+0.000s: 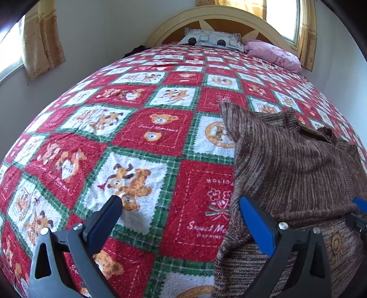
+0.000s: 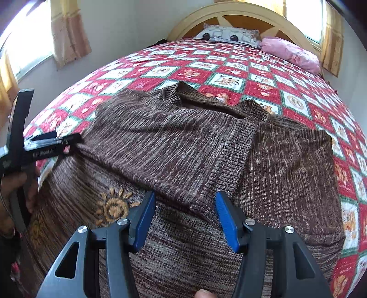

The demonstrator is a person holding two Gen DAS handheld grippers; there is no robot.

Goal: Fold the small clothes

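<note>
Only right wrist shows sweater [image 2: 174, 146] collar.

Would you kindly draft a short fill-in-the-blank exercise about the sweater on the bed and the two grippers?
1. The brown knit sweater lies on a red, white and green ____ with teddy bears.
2. Near the sweater's lower part is an embroidered orange ____.
3. The left gripper has its jaws spread ____, with nothing between the pads.
4. By the headboard, beside the grey patterned pillow, lies a ____ pillow.

Missing words: quilt; sun; wide; pink
</note>
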